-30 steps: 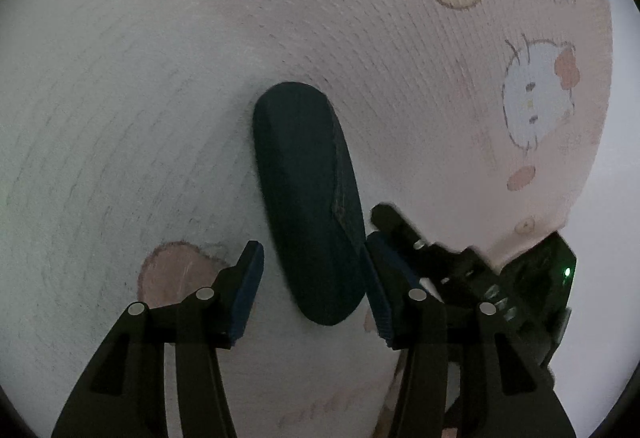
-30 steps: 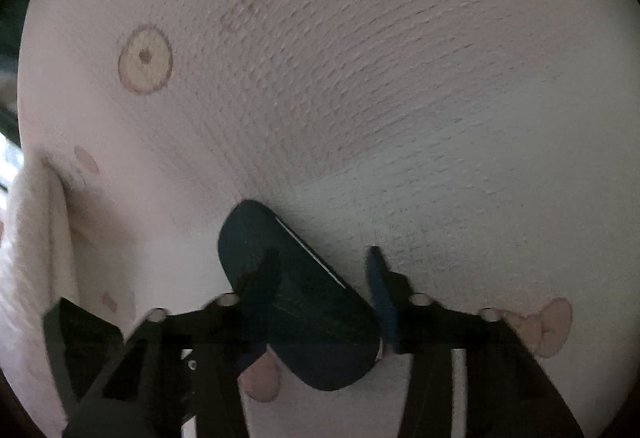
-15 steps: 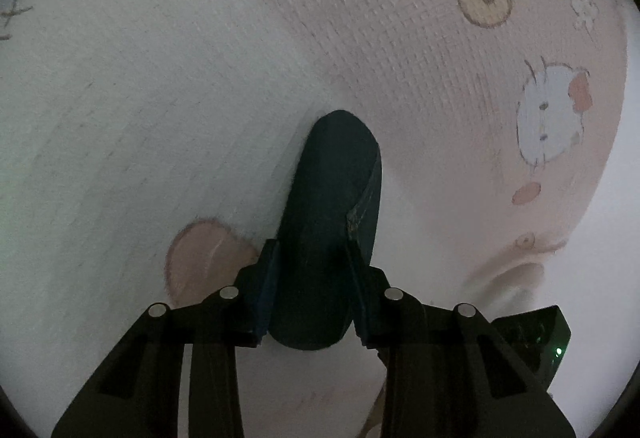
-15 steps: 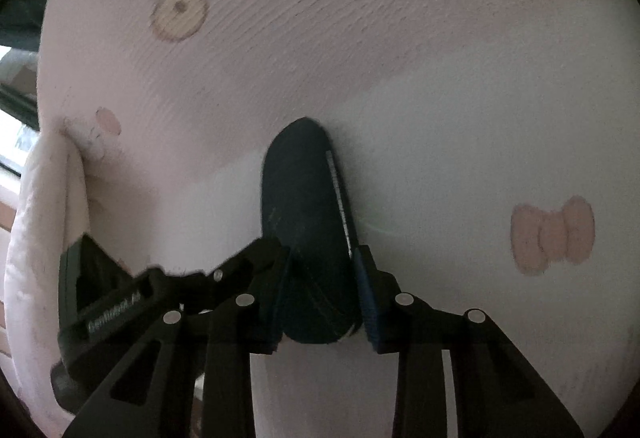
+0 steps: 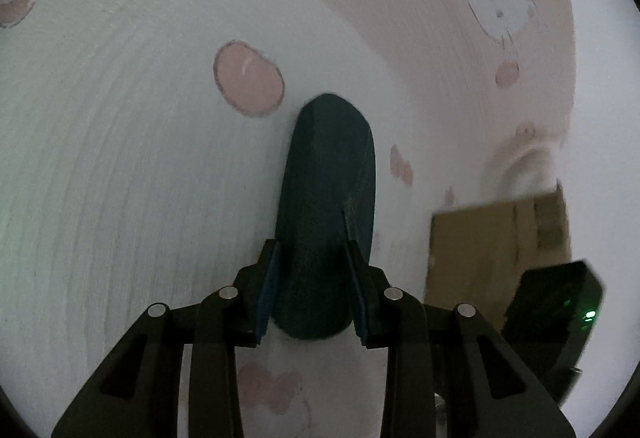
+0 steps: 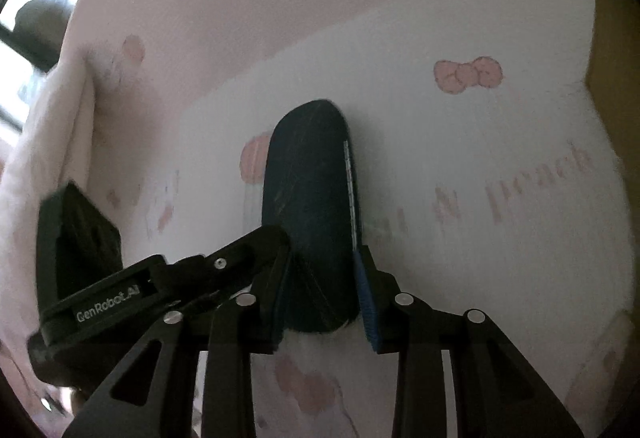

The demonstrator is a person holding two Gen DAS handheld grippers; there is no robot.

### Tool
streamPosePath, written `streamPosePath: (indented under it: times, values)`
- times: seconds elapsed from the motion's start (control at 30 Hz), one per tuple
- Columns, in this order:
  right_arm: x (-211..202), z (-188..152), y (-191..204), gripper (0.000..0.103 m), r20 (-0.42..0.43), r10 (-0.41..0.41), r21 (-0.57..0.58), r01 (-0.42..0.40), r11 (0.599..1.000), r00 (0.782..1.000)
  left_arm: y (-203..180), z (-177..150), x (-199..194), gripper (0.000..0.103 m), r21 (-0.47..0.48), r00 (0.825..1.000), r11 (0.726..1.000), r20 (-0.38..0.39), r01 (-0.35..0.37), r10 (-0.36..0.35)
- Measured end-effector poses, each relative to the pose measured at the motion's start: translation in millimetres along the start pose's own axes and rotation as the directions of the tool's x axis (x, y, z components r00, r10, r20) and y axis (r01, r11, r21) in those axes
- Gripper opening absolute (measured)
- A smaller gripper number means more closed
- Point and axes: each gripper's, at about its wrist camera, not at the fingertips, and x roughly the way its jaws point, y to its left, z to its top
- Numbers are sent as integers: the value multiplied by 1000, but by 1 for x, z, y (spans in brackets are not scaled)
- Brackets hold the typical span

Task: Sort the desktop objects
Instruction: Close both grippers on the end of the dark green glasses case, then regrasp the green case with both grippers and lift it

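A dark oblong case [image 5: 326, 206], like a glasses case, is held from both ends above a white and pink cartoon-print cloth [image 5: 120, 118]. My left gripper [image 5: 312, 290] is shut on one end of it. My right gripper [image 6: 324, 294] is shut on the other end of the same case [image 6: 308, 198], which has a thin pale seam along its right side. The left gripper's black body [image 6: 80, 262] shows at the lower left of the right wrist view. The right gripper's body [image 5: 556, 314], with a green light, shows at the lower right of the left wrist view.
A brown cardboard box [image 5: 496, 238] stands to the right in the left wrist view. The cloth [image 6: 480, 198] carries pink bows and faint lettering and bunches up at its left edge [image 6: 52, 142]. A bright window [image 6: 24, 34] is at the far left.
Both grippers have shut on the case and lifted it off the cloth. The views have pulled back, and the cardboard box has come into sight.
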Motion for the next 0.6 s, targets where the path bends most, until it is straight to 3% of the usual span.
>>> streamPosePath:
  times: [0.1,0.13,0.27,0.33,0.43,0.57,0.6]
  values:
    - [-9,-15,13,24,-20,-30,-76,29,997,999,0,-19,-4,33,-4,1000,1000,-24,-9,8]
    - [-12,-21,14,18,-32,-15,-79,13,997,999,1,-24,-3,33,-10,999,1000,-38,-7,7]
    - [-22,-38,15,17,-56,5,-99,-10,995,998,11,-42,1,32,-65,993,998,-112,27,-34]
    - [-28,-38,19,17,-33,-52,-155,46,987,998,17,-45,-6,32,-90,995,995,-90,41,-49]
    - [-46,-35,6,17,13,-62,-166,64,984,998,15,-46,-17,35,-70,997,996,-54,59,-63]
    - [-51,-30,0,23,29,-80,-172,83,982,996,3,-41,-29,54,-17,999,999,42,30,-29]
    - [-47,-27,2,26,25,-88,-165,91,982,996,-1,-39,-32,55,1,998,1000,64,22,-22]
